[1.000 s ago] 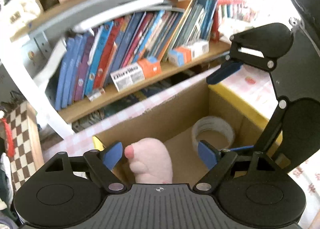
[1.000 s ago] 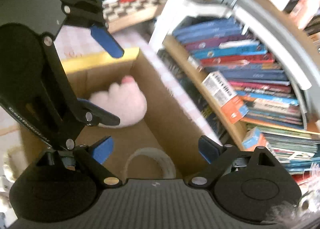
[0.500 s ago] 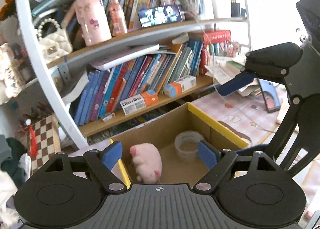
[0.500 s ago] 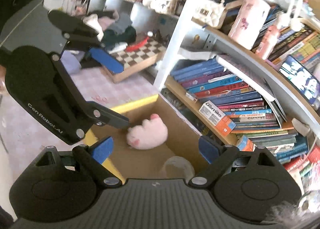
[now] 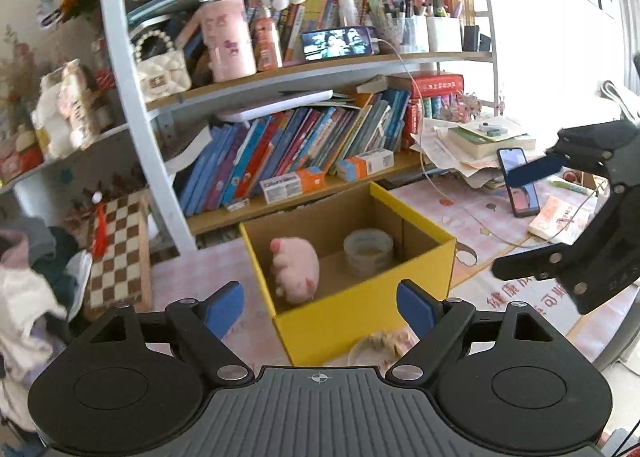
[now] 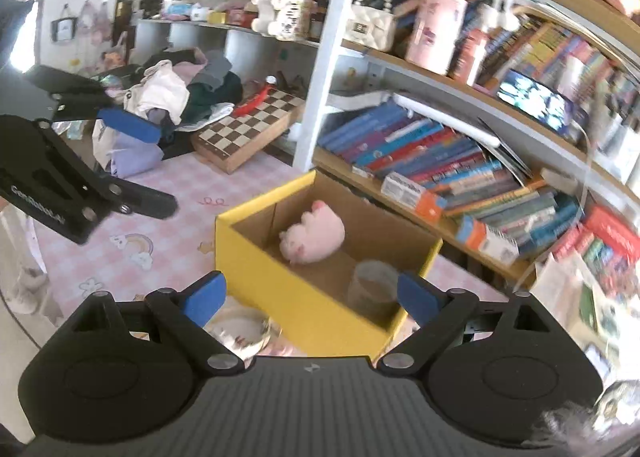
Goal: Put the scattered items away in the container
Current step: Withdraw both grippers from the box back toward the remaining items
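Observation:
A yellow cardboard box [image 5: 360,317] [image 6: 304,305] stands open on the pink checked tablecloth. Inside it lie a pink plush toy [image 5: 296,269] [image 6: 314,233] and a clear tape roll [image 5: 368,251] [image 6: 374,285]. Just outside the box's near wall sits a small round patterned dish [image 5: 380,345] [image 6: 240,327]. My left gripper [image 5: 320,307] [image 6: 148,165] hovers open and empty in front of the box. Over the box's other near corner, my right gripper [image 6: 311,297] [image 5: 516,221] is also open, with nothing between its fingers.
A bookshelf [image 5: 304,145] full of books rises right behind the box. A chessboard [image 5: 118,249] and a pile of clothes [image 6: 180,89] lie to the left. A phone on a stand [image 5: 518,181], papers and a cable sit on the table to the right.
Both grippers have pulled back and up from inside the box, so the whole box and the dish in front now show. Both stay open and empty.

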Tool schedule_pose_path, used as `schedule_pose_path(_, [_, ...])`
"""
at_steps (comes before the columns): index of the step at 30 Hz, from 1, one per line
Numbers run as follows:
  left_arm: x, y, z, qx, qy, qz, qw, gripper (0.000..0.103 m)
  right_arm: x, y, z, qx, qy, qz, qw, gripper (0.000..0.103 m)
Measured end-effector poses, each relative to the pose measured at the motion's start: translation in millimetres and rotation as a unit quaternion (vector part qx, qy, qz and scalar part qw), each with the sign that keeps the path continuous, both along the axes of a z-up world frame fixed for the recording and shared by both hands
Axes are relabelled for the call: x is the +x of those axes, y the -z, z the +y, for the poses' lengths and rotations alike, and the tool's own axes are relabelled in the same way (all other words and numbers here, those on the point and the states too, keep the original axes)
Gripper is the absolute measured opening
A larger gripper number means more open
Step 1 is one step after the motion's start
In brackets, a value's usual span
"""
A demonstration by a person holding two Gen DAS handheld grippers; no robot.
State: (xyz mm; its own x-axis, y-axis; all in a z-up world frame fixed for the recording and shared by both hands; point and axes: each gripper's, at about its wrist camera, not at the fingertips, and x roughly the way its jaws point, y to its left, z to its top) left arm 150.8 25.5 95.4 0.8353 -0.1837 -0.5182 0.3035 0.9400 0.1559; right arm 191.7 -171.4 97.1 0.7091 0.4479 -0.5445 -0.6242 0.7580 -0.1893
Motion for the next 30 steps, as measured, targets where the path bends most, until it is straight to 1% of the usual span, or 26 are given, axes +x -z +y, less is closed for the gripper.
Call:
schedule_pose_path(7, [-32.7,15.7,6.3,-0.018,-0.020,0.011,0.9996,0.086,-34.3,22.1,-14.7,0.030,0.054,0.035,0.997,0.093])
schedule_pose_path(13, [-55.0,38.1,7.9,-0.042,-0.044,0.031,0.9977,0.086,-58.6,46.5,-16.7,0.037,0.088,0.064,0.993,0.092])
schedule_pose_path(18, [-67.5,62.6,7.4,-0.057,-0.062,0.060,0.9947,0.086,-77.9,72.7,-9.2,0.030,0.097,0.094,0.990,0.090])
schedule_pose_path(21, [-73.6,76.1,4.6,-0.059,-0.063,0.075,0.9935,0.086,-88.4,88.8,-1.6,0.015,0.095,0.103,0.990,0.089])
schedule_pose_path(25, [-81.4,91.9,-1.0,-0.060,-0.062,0.090,0.9922,0.086,-99.0,106.3,4.1,0.005,0.096,0.116,0.989,0.085])
schedule_pose_path(28, [-86.4,98.7,-7.0,-0.054,-0.058,0.091,0.9926,0.086,-104.2,115.8,3.7,0.007,0.103,0.128,0.986,0.084])
schedule_pose_path(30, [-89.4,101.2,-10.7,-0.050,-0.058,0.087,0.9932,0.086,-107.5,120.2,3.8,0.003,0.106,0.128,0.986,0.082])
